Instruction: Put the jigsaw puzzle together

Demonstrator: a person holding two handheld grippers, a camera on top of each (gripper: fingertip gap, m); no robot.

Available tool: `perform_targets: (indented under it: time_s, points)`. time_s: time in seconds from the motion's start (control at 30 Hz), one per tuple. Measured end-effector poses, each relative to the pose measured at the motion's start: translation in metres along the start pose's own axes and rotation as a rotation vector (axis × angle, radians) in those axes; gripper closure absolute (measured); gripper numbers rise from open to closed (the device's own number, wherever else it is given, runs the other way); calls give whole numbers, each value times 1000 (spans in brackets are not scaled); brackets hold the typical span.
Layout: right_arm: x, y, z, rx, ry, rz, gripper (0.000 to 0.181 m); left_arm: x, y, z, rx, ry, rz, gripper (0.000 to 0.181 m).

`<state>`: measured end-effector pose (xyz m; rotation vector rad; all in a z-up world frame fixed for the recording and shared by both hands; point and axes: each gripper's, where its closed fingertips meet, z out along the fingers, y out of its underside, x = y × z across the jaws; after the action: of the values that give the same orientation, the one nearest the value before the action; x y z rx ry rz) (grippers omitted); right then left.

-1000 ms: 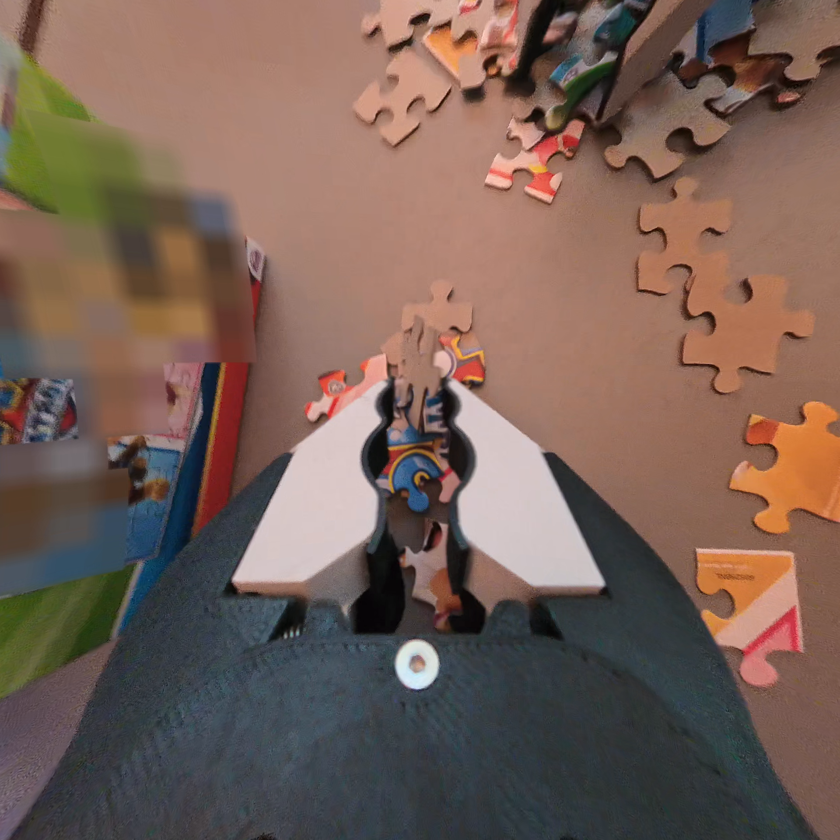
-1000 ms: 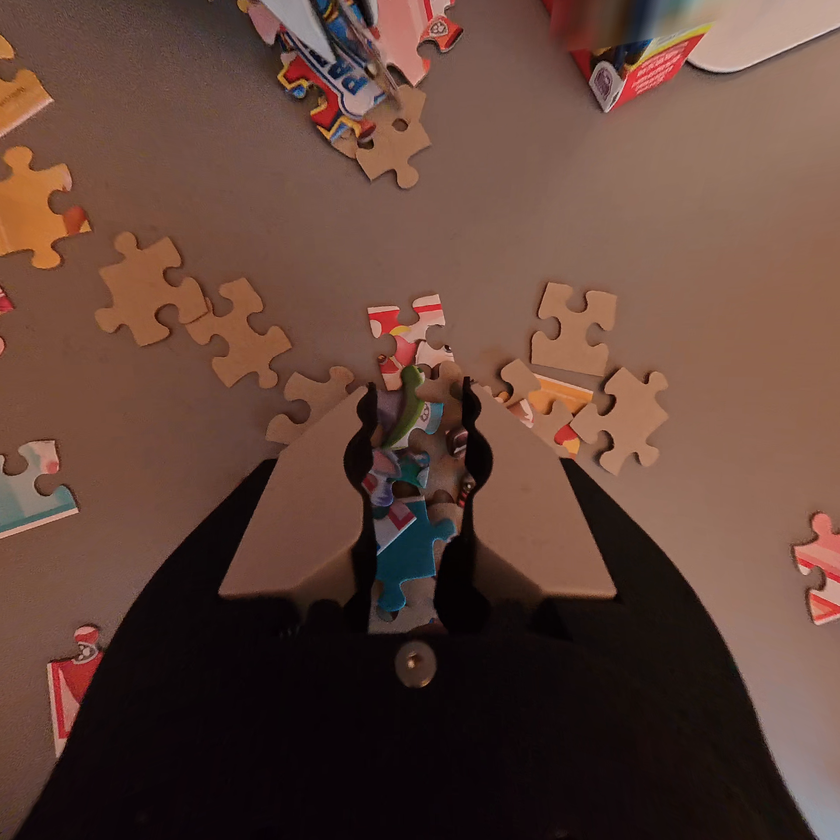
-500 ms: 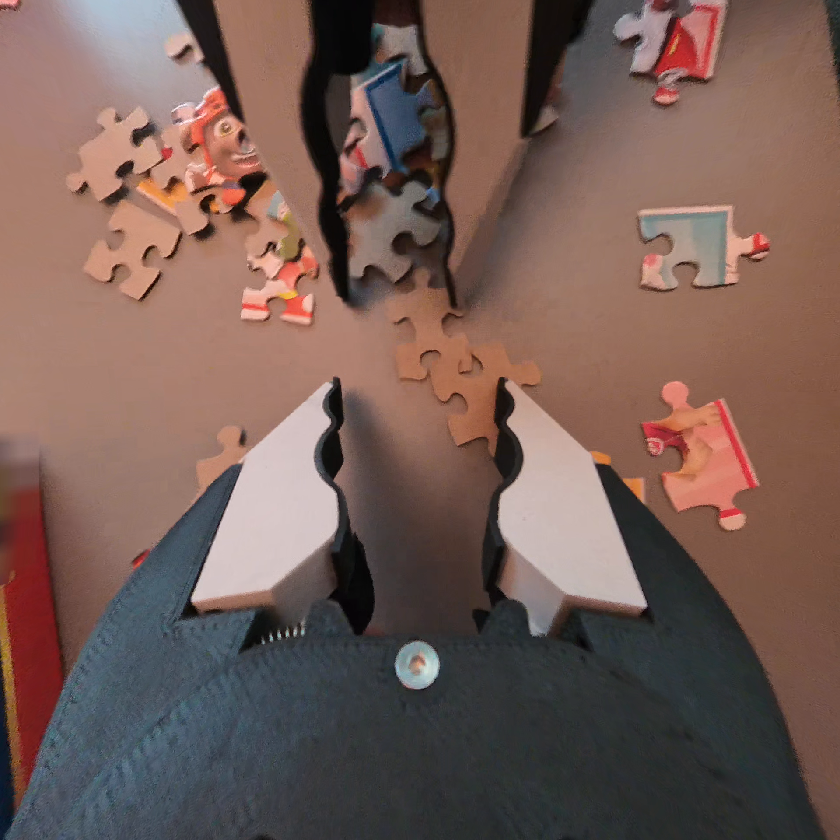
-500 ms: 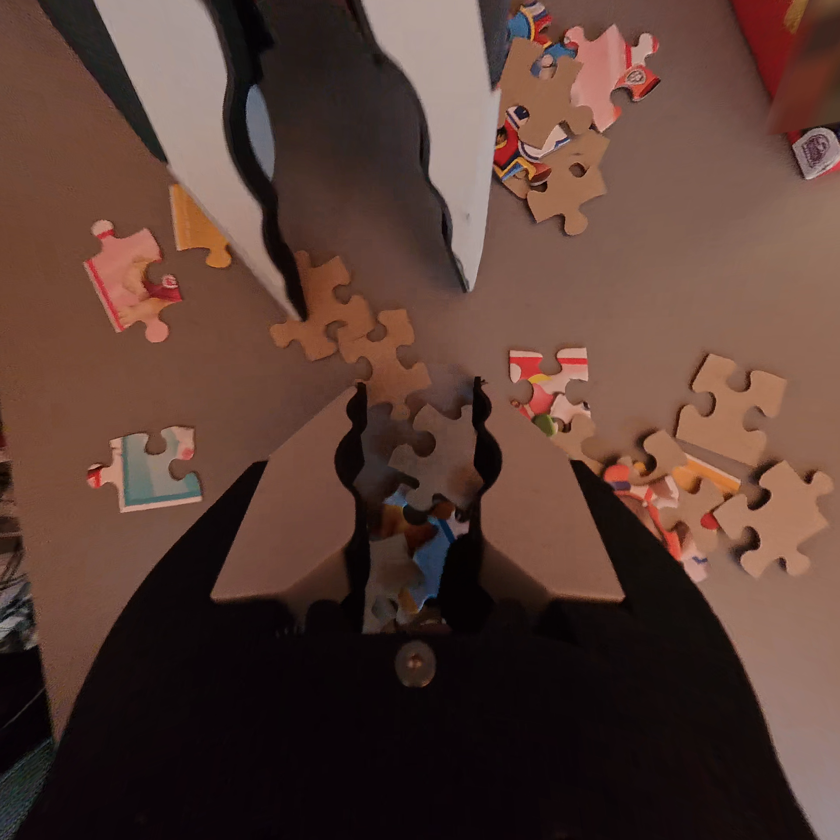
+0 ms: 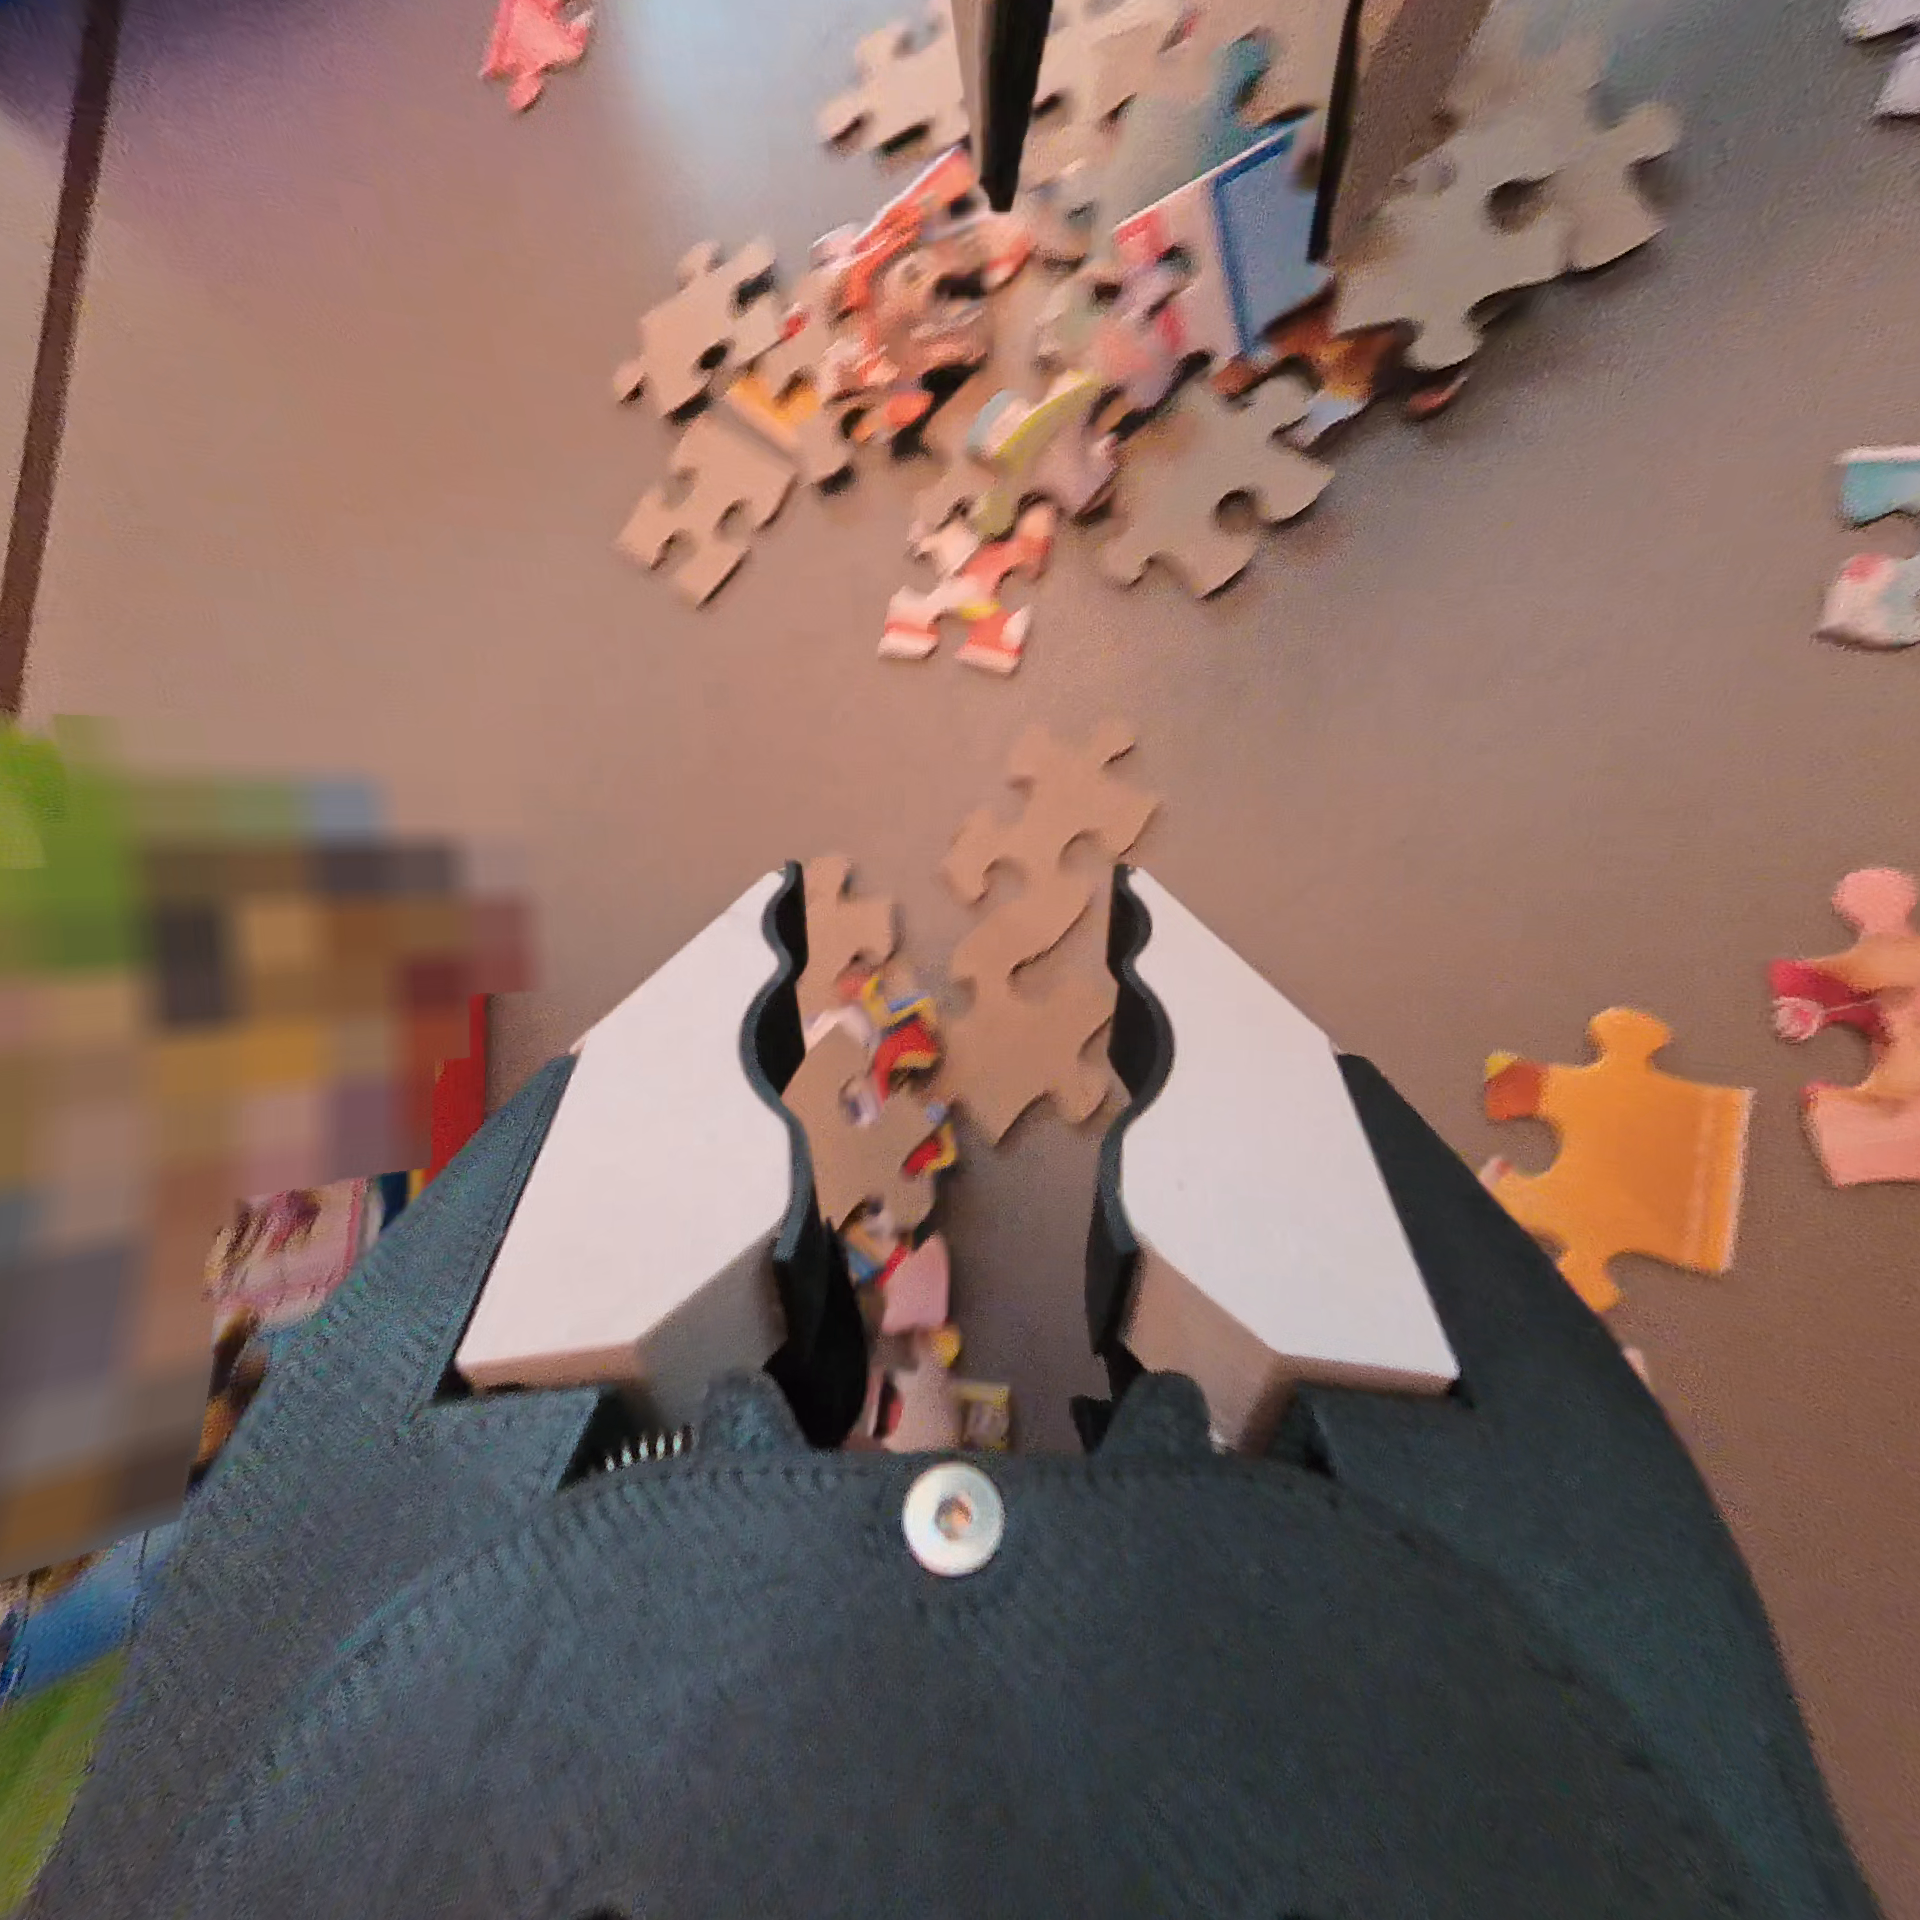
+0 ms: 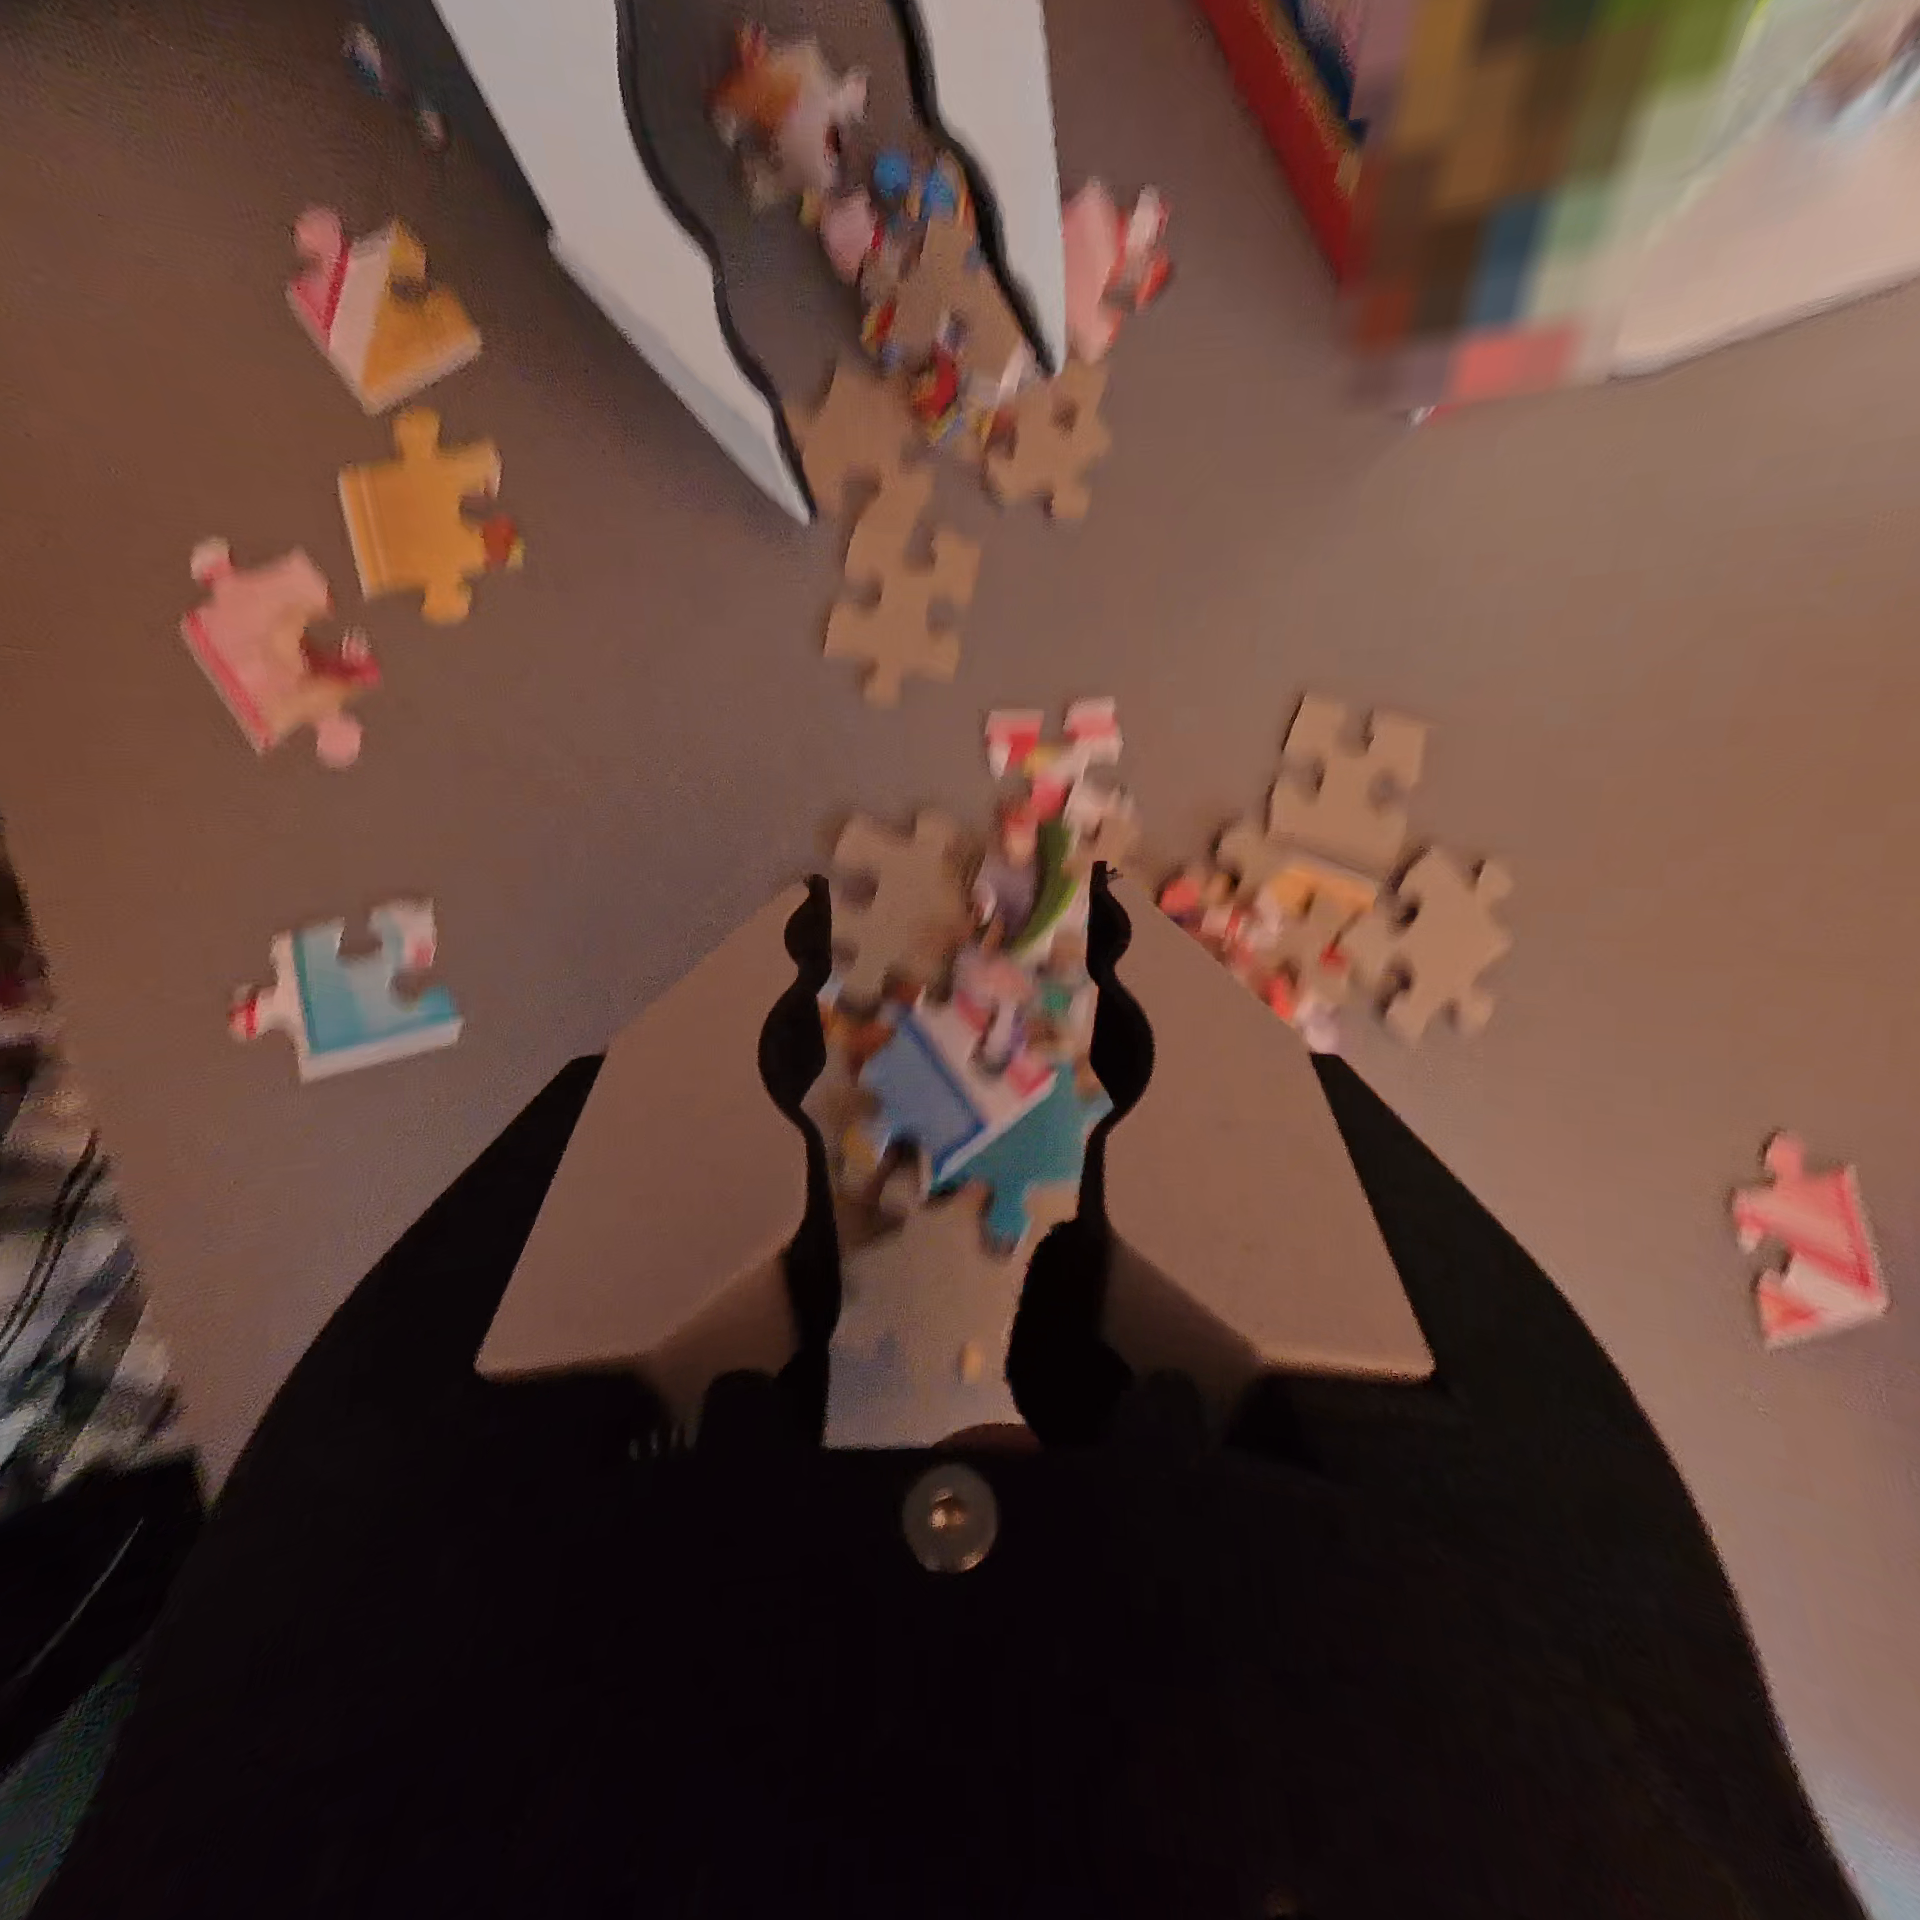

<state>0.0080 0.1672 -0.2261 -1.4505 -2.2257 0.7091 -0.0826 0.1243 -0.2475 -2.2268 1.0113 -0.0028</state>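
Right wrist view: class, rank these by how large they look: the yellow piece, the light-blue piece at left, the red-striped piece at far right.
1. Light-blue piece and yellow piece: look about alike, so no ranking between them.
2. Red-striped piece: slightly smaller, though blur and wide-angle distortion make this unsure.

right tongs (image 6: 961, 914) parted, puzzle pieces (image 6: 902, 587) scattered

I swung my left gripper (image 5: 956, 997) back toward the puzzle box (image 5: 457, 1091); a second earlier its jaws were pinched on a piece, half a second ago they had spread, and now they hung apart over two joined brown pieces (image 5: 1039, 935) and a small colourful cluster (image 5: 883, 1091); my right gripper (image 6: 961, 914) shifted slightly over the main pile (image 6: 977, 1060), jaws unchanged in gap.
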Motion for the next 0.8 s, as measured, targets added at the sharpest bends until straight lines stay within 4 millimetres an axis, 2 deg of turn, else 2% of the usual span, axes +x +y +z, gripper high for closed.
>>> perform_targets:
  time_s: [0.13, 0.23, 0.3, 0.4, 0.5, 0.67, 0.8]
  points:
    - [-24, 51, -11, -91, -42, 24, 134, 35, -31, 24, 19, 107, 107, 126]
    - [-34, 68, -2, -115, -45, 23, 133, 48, -41, 42, -27, 129, 179, 127]
    - [-35, 68, 4, -101, -35, 21, 136, 54, -51, 50, -7, 163, 184, 137]
    - [-34, 65, 6, -83, -26, 29, 141, 54, -54, 53, -17, 184, 183, 151]
    - [-32, 62, 7, -68, -19, 26, 142, 64, -54, 55, 2, 225, 180, 181]
    - [-29, 49, 3, -21, 13, 4, 142, 61, -54, 56, 28, 195, 167, 181]
    - [-35, 32, 4, 37, 16, -29, 144, 58, -53, 48, 46, 205, 118, 181]
